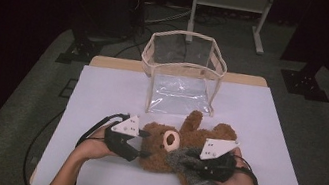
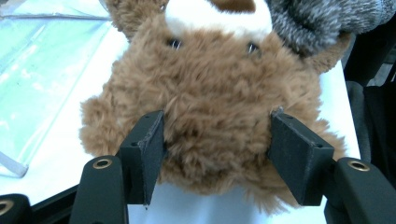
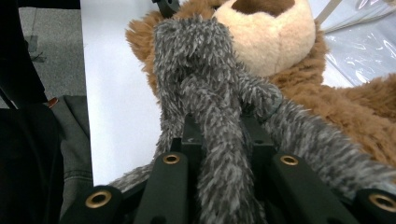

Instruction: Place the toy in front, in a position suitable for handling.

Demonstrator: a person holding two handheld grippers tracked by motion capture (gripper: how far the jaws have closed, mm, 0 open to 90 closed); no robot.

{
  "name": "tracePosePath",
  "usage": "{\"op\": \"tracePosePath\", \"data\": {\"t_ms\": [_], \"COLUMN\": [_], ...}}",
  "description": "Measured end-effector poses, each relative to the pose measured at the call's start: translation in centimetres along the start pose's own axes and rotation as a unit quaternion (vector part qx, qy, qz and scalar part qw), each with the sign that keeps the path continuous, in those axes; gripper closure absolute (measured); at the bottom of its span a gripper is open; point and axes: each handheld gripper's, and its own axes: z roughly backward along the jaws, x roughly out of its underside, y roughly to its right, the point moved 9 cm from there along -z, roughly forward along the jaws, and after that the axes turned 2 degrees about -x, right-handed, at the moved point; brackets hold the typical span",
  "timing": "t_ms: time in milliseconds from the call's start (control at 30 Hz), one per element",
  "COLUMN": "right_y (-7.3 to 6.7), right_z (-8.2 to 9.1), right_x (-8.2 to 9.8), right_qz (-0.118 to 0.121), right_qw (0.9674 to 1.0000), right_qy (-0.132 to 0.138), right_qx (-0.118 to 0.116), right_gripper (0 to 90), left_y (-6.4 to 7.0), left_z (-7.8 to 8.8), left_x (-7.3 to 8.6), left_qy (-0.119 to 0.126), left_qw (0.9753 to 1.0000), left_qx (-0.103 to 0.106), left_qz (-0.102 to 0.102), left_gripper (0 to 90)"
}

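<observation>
In the high view, the left gripper (image 1: 143,144) sits at the lower left of the middle, held by a hand (image 1: 92,147) that comes up from the bottom edge. Its jaws are on both sides of the head of a brown teddy bear (image 1: 163,145). In the left gripper view the two black jaws press into the fur on each side of the head, so they are holding the bear's head. The bear's two small dark eyes and its pale nose are at the top of that view.

The bear lies on its back on the white worktop (image 1: 101,92), in the lower middle of the high view. Its head points to the left and its legs point up and to the right.

Just right of the head, a fuzzy grey cloth (image 1: 188,165) lies over the bear's body. The right gripper (image 1: 191,164) is at the lower right of the middle, held by the other hand (image 1: 238,182). In the right gripper view the jaws are closed tight on a bunch of the grey cloth (image 3: 205,93), which stands up in front of the bear's pale nose.

Above the bear, in the upper middle of the high view, a clear bag (image 1: 183,73) with a cream rim stands open on the worktop, close to the bear's legs.
</observation>
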Motion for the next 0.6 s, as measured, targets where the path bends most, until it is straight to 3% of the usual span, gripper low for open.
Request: {"op": "tracePosePath", "data": {"t_ms": [300, 467, 600], "right_y": [-0.1, -0.7, -1.3], "right_z": [0.9, 1.2, 0.5], "right_x": [0.1, -1.3, -2.2], "right_qz": [-0.013, -0.005, 0.006], "right_qw": [0.9999, 0.9995, 0.9992], "right_qy": [0.007, 0.029, 0.035], "right_qx": [-0.002, -0.013, -0.021], "right_gripper": [74.4, 74.3, 74.3], "left_y": [0.8, 0.9, 0.9], "left_z": [-1.8, -2.6, -2.9], "left_x": [-0.4, -0.9, -1.1], "left_qy": [-0.001, 0.001, 0.000], "left_qw": [0.9998, 0.9996, 0.9996], "left_qx": [0.021, 0.028, 0.027], "left_qz": [-0.005, -0.007, -0.009], "left_gripper": [40.5, 40.5, 40.4]}}
